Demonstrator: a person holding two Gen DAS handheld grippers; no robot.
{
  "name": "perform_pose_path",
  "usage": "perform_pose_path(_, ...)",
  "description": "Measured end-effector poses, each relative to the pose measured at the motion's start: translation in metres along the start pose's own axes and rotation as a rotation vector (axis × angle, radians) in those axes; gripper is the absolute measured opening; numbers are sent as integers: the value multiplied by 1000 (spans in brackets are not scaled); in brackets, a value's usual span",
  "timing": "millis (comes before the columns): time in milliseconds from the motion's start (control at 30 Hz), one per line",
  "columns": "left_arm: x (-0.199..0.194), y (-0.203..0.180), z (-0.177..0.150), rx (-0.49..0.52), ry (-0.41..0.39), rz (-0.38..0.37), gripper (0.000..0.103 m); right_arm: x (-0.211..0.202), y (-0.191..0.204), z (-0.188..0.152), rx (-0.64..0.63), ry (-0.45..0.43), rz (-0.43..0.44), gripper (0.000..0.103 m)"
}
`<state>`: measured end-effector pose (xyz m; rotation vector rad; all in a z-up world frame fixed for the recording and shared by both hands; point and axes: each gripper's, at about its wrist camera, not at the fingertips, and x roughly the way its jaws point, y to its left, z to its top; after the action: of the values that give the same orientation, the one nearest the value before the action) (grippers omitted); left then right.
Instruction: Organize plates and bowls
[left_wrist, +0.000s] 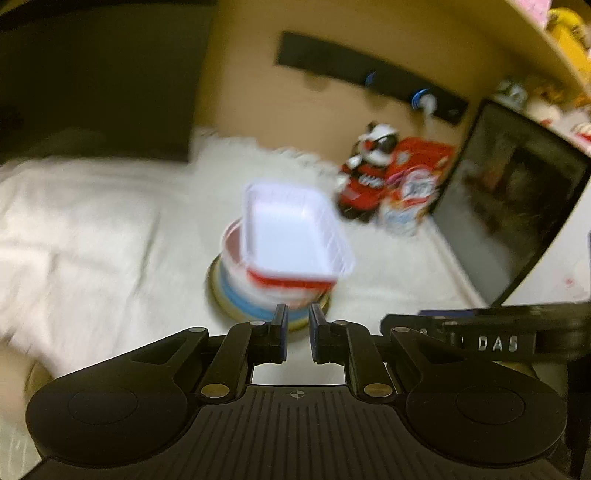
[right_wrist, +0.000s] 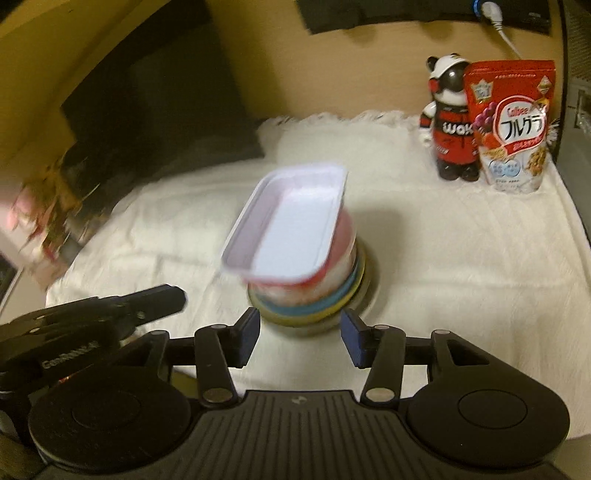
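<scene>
A stack of dishes stands on the white cloth: a yellow plate (left_wrist: 225, 302) at the bottom, a blue bowl (left_wrist: 236, 295), a white and red bowl (left_wrist: 236, 254), and a white rectangular tray (left_wrist: 291, 232) with a red side tilted on top. The stack also shows in the right wrist view, with the tray (right_wrist: 291, 225) above the blue bowl (right_wrist: 314, 306). My left gripper (left_wrist: 297, 332) sits just before the stack, jaws nearly closed, holding nothing. My right gripper (right_wrist: 299, 338) is open and empty, in front of the stack's base.
A bear figurine (right_wrist: 450, 122) and a red cereal bag (right_wrist: 513, 125) stand at the back right. A dark screen (left_wrist: 506, 206) leans at the right. Dark boxes (right_wrist: 147, 103) sit at the back left. The white cloth (right_wrist: 461, 251) covers the table.
</scene>
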<state>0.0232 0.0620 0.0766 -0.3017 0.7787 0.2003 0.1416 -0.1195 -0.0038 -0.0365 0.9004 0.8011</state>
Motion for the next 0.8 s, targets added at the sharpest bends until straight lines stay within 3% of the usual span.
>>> perform_pose_path(100,-7,-9,-15,11,55,63,15,-5,2,-25,4,22,-8,48)
perform_pose_path(267,-17,-10,-25,9,81,22,15,-19,8,-49,10,31,-22,48)
perform_pose_path(800,-36,-13,-34,82,90,22,15,-33,36,-62,-7,20,-51,49)
